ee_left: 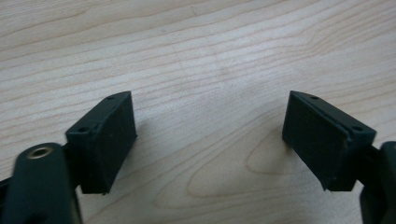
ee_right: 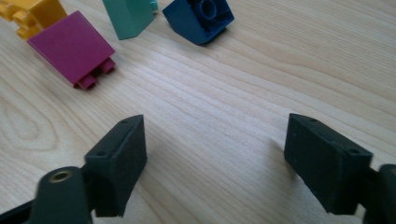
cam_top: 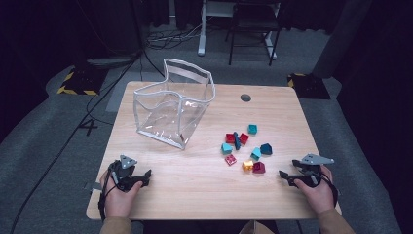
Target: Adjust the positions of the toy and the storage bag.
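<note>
Both of my grippers rest low at the near edge of the wooden table [cam_top: 195,180], one in each hand, jaws spread wide and holding nothing: the left gripper [cam_top: 144,176] frames only bare, pale wood grain between its matte black pads [ee_left: 109,140], and the right gripper [cam_top: 285,176] stands just as wide over empty board. Ahead of my right jaws lies the nearest of the scattered toy bricks, a magenta brick [ee_right: 70,46] tipped on its side with its studs toward me, touching a yellow brick [ee_right: 32,14]; a teal wedge [ee_right: 128,16] and a dark blue brick [ee_right: 198,18], hollow underside up, sit just beyond. From above, the whole cluster of small bricks [cam_top: 243,146] spreads right of centre, red, teal, blue and orange, well apart from the clear pouch [cam_top: 173,109], a soft see-through plastic bag with pale piping that stands open-mouthed toward the far left. Judging by this layout, packing the bricks into the pouch looks like the job, and the magenta brick is the sensible first pick: I should close on its flat, smooth sides rather than its studs, squarely, since hard glossy plastic may slip or twist. My left gripper would do well to steady the floppy pouch rim.
</note>
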`<state>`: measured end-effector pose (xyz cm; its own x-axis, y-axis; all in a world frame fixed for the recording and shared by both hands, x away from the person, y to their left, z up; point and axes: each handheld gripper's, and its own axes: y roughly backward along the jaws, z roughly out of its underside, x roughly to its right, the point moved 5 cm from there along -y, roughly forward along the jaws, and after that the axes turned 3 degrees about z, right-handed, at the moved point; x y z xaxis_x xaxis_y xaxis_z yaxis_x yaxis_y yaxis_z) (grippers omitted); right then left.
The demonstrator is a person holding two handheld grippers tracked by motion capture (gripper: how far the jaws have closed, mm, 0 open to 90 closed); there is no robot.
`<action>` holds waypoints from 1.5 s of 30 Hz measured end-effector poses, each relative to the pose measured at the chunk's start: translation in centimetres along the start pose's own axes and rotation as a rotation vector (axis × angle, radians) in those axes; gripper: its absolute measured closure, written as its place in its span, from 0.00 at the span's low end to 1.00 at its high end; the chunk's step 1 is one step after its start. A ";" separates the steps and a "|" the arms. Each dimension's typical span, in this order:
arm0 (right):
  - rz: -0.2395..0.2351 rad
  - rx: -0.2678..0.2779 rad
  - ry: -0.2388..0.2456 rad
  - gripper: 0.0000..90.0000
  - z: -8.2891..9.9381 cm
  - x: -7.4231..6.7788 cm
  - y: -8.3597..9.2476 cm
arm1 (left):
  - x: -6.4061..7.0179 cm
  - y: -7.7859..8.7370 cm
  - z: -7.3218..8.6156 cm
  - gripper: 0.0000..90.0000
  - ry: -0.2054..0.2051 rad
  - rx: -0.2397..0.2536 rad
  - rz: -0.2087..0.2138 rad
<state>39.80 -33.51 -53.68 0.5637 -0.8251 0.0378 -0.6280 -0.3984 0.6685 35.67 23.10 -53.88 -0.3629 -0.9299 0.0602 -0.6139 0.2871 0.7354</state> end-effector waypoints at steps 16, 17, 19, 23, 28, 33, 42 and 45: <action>-0.081 0.065 0.059 0.34 -2.9 -3.9 1.8 | 0.1 3.8 -3.9 0.21 -0.029 0.078 0.044; -0.084 0.064 0.054 0.35 -2.7 -4.0 2.0 | 0.1 4.1 -4.2 0.22 -0.027 0.084 0.043; -0.091 0.061 0.045 0.36 -2.2 -4.1 2.2 | -0.3 4.5 -4.9 0.25 -0.033 0.096 0.041; -0.111 0.072 0.027 0.40 -1.9 -4.3 2.8 | -1.1 5.1 -6.2 0.34 -0.064 0.131 0.038; -0.142 0.084 0.036 0.44 -2.0 -4.9 3.3 | -2.1 5.7 -8.9 0.37 -0.100 0.167 0.006; -0.157 0.089 0.052 0.45 -2.5 -5.7 3.6 | -3.4 5.9 -11.7 0.33 -0.071 0.237 0.013; -0.187 0.098 0.091 0.47 -3.2 -7.2 4.1 | -5.7 4.8 -14.9 0.32 -0.063 0.318 -0.004; -0.188 0.105 0.090 0.47 -3.4 -7.3 4.2 | -6.1 4.2 -15.5 0.35 -0.072 0.328 -0.017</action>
<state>34.84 -27.85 -48.62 0.7190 -0.6950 -0.0108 -0.5570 -0.5854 0.5891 46.19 26.40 -40.65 -0.3919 -0.9200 -0.0067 -0.8091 0.3412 0.4785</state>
